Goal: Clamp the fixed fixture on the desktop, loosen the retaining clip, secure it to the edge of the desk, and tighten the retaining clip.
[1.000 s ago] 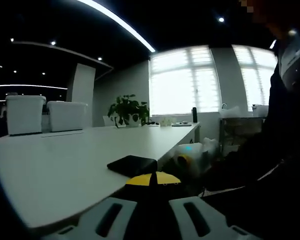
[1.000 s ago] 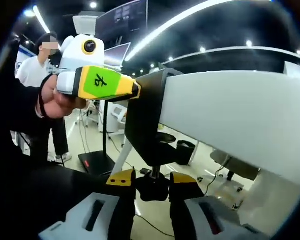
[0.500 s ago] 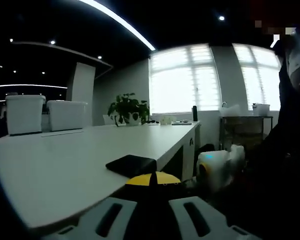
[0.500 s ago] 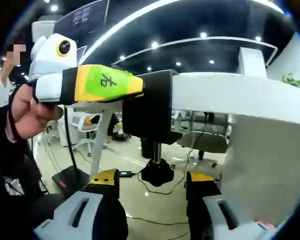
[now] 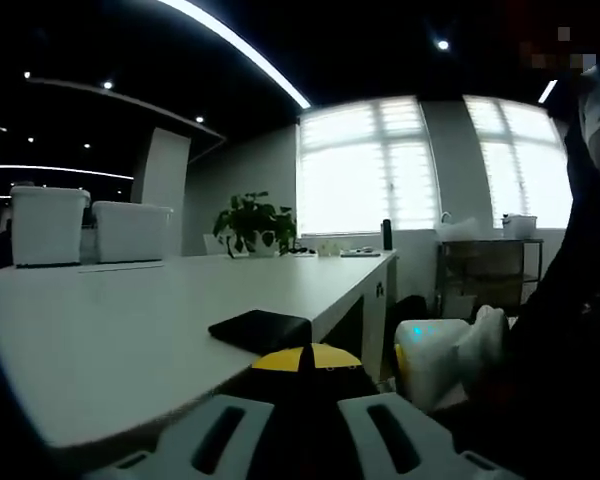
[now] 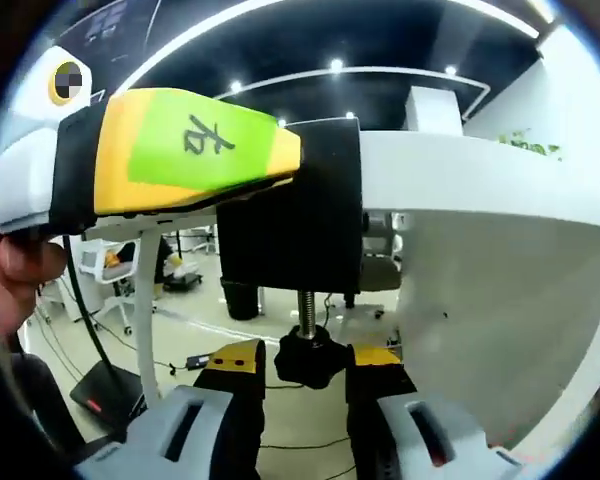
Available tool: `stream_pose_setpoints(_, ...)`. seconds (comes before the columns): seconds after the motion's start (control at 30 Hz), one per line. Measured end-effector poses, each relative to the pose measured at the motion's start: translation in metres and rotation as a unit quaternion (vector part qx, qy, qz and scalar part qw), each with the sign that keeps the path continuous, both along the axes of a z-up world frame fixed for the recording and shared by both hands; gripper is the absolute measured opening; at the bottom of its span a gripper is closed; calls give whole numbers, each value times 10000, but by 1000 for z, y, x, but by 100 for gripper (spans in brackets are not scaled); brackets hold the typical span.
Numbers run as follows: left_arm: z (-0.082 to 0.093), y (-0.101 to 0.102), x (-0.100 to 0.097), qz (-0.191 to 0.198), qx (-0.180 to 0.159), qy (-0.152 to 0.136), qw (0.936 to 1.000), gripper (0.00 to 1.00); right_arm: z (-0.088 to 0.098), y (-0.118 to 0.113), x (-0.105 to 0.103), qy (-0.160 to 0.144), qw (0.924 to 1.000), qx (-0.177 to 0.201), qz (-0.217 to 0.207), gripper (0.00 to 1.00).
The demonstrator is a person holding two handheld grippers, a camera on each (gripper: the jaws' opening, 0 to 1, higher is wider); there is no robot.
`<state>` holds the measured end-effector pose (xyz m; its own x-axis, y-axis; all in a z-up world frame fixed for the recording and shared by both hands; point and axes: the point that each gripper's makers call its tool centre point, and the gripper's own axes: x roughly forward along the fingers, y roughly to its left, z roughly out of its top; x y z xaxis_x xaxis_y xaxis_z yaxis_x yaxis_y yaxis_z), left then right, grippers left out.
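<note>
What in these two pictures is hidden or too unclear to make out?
- Left gripper view: the clamp runs over the desk edge, its lower part hidden by the desktop.
- Right gripper view: the left gripper covers the clamp's top.
- Right gripper view: whether the right gripper pinches the screw knob is unclear.

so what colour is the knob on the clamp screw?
Black. The knob under the black clamp shows best in the right gripper view.
</note>
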<state>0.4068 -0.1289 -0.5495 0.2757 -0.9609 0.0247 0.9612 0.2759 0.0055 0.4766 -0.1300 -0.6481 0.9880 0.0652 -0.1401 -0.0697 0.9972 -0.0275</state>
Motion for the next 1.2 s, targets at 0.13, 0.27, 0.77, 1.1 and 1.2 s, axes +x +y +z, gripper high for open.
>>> stream_pose_setpoints(0.13, 1, 0, -1, -7, -15, -6, 10000, 2, 2, -1, 0, 57, 9999, -138, 45, 25)
stream_pose_setpoints(0.27, 1, 2, 1, -16, -22, -55, 10000, 2, 2, 8, -1, 163, 9973, -113, 711, 24)
stream_pose_setpoints(0.77, -1, -3, 4, 24, 101, -29, 9999, 2, 0, 20, -6, 3, 9328, -496, 3568, 24)
stream_pose_setpoints(1.1, -3, -3, 6, 92, 272, -13, 9996, 2, -3, 6, -4, -127, 9510, -674, 3014, 25)
stream_pose_setpoints(1.2, -3, -3, 6, 104, 279, -19, 9996, 2, -13, 1, -9, 131, 9750, -453, 2170, 31)
